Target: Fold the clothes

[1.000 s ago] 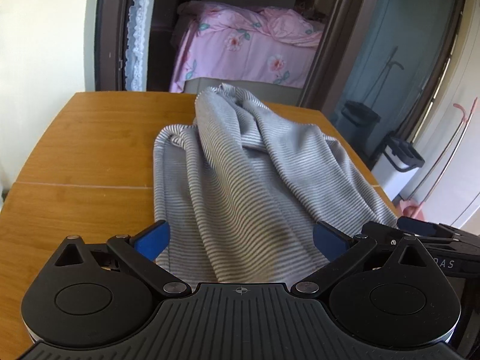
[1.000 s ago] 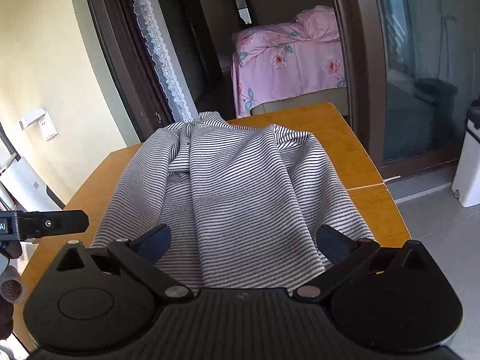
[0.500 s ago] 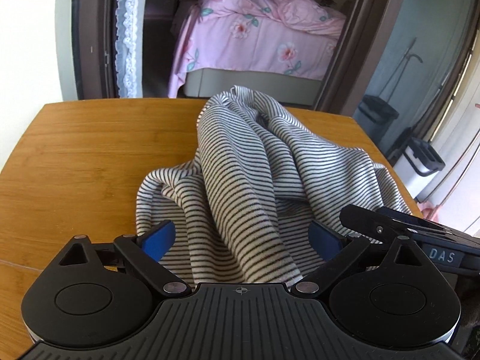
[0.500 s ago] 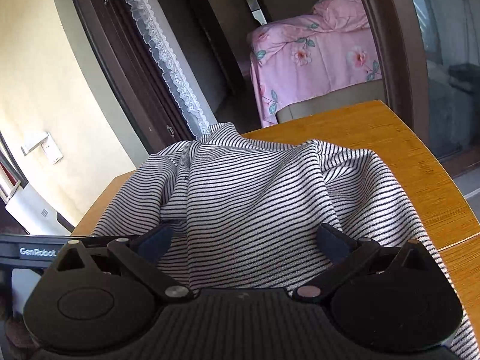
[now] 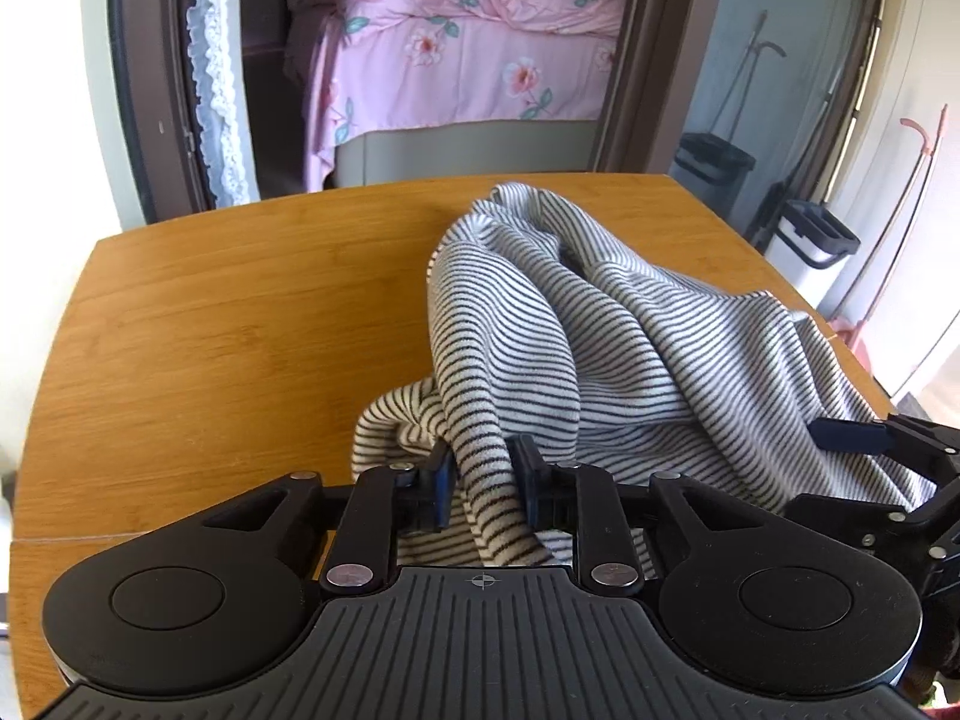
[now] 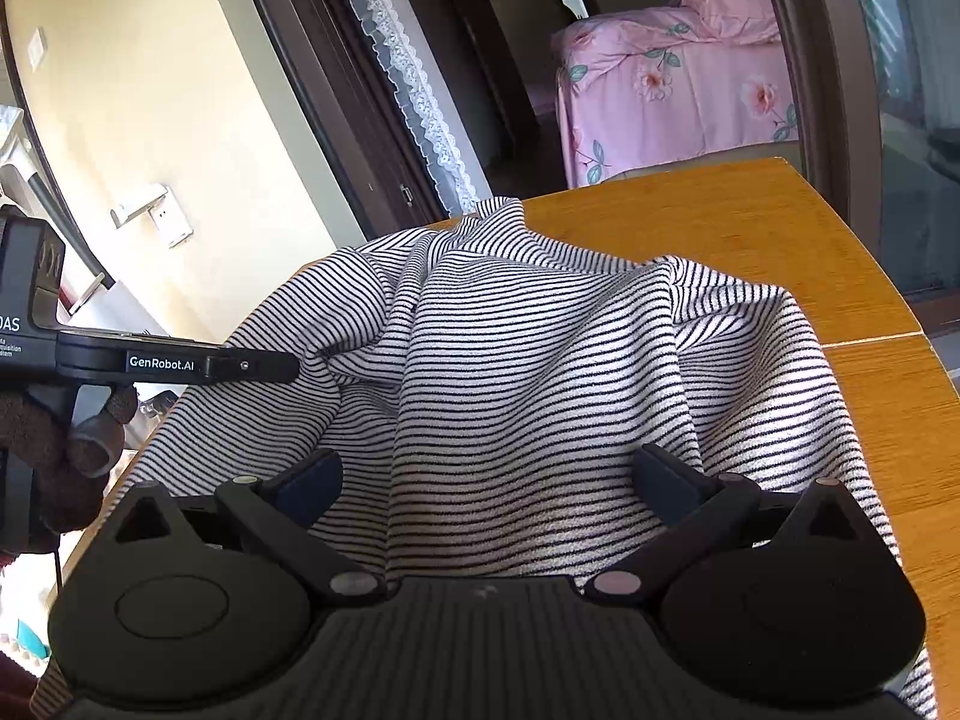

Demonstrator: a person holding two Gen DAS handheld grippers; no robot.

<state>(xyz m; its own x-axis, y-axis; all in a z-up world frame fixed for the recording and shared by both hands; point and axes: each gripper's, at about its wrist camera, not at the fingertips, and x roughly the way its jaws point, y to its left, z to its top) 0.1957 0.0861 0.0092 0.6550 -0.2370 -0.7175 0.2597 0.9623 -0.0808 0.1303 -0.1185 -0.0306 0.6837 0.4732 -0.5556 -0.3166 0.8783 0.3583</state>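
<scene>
My left gripper (image 5: 483, 483) has its jaws pinched on a fold of the striped shirt (image 5: 606, 360), which lies bunched along the right side of the wooden table (image 5: 240, 324), reaching its near edge. My right gripper (image 6: 486, 480) hangs spread wide over the cloth, gripping nothing.

One black-and-white striped knit garment (image 5: 606, 360), crumpled. One honey-coloured wooden counter (image 5: 228, 324). Two black handheld grippers: left gripper (image 5: 483, 483), right gripper (image 6: 489, 480), two blue-padded fingers (image 5: 440, 480) each. One bed with pink floral bedding (image 5: 468, 54). One white lace curtain edge (image 5: 219, 78). Two lidded bins: one dark (image 5: 714, 171), one white (image 5: 807, 252).
</scene>
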